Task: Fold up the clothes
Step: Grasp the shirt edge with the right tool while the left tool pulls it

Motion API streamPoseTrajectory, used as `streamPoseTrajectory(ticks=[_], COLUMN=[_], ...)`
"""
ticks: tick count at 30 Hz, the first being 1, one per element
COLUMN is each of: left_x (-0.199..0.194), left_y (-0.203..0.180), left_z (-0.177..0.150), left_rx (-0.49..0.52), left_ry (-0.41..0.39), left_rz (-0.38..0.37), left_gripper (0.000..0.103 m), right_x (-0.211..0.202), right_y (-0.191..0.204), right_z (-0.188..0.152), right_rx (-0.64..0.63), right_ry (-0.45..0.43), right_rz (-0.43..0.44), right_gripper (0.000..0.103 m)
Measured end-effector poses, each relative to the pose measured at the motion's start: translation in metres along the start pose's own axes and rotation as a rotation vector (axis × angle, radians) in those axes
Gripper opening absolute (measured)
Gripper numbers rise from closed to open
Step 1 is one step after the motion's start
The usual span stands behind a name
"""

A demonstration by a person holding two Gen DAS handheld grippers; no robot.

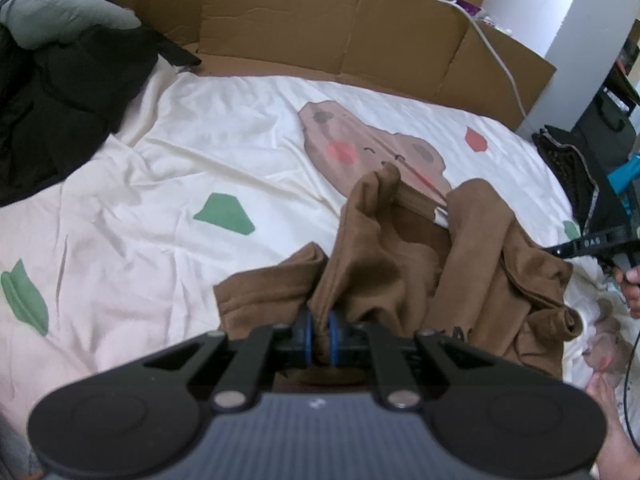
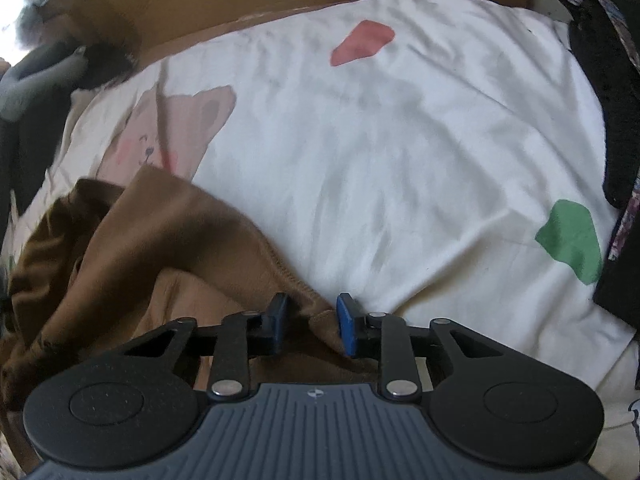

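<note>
A brown garment (image 1: pixel 400 264) lies crumpled on the cream bedsheet (image 1: pixel 200 152), with a white tag showing in its folds. My left gripper (image 1: pixel 320 336) is shut on a bunched fold at the garment's near edge and holds it slightly raised. In the right wrist view the same brown garment (image 2: pixel 160 248) spreads out to the left. My right gripper (image 2: pixel 314 324) stands over its stitched hem. A fold of the hem lies between the blue pads (image 2: pixel 346 324), and a gap still shows on either side of it.
Cardboard panels (image 1: pixel 320 20) line the far side of the bed. A pile of dark and grey clothes (image 1: pixel 60 100) sits at the far left, and dark items (image 2: pixel 608 100) lie along the right edge. A person's hand (image 1: pixel 632 284) shows at the right.
</note>
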State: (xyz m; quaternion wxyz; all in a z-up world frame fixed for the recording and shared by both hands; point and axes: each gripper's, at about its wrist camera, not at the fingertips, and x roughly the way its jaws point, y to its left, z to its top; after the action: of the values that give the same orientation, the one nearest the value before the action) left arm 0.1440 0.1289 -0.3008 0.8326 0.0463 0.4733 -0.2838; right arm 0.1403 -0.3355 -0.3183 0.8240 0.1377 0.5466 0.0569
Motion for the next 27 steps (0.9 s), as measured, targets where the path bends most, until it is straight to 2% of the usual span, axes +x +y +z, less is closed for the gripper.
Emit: streamPoseTrajectory(ticks=[2, 4, 19, 22, 27], left_x=[-0.001, -0.003, -0.013, -0.011, -0.009], left_y=[0.001, 0.003, 0.041, 0.053, 0.081], left_z=[0.002, 0.005, 0.065, 0.078, 0.094], left_rx=[0.013, 0.028, 0.177, 0.168, 0.091], left_ry=[-0.006, -0.014, -0.084, -0.093, -0.099], left_rz=[0.012, 0.028, 0.238, 0.264, 0.328], left_gripper=[0.009, 0.008, 0.007, 0.007, 0.006], right_x=[-0.002, -0.007, -0.038, -0.040, -0.042], right_y=[0.005, 0.008, 0.025, 0.030, 0.031], right_z=[0.001, 0.003, 0.056, 0.069, 0.088], right_rx=[-0.041, -0.071, -0.225, -0.255, -0.278], right_ry=[0.000, -0.011, -0.164, -0.194, -0.222], right_rz=[-0.015, -0.026, -0.160, -0.183, -0.227], right_gripper=[0.009, 0.007, 0.006, 0.006, 0.006])
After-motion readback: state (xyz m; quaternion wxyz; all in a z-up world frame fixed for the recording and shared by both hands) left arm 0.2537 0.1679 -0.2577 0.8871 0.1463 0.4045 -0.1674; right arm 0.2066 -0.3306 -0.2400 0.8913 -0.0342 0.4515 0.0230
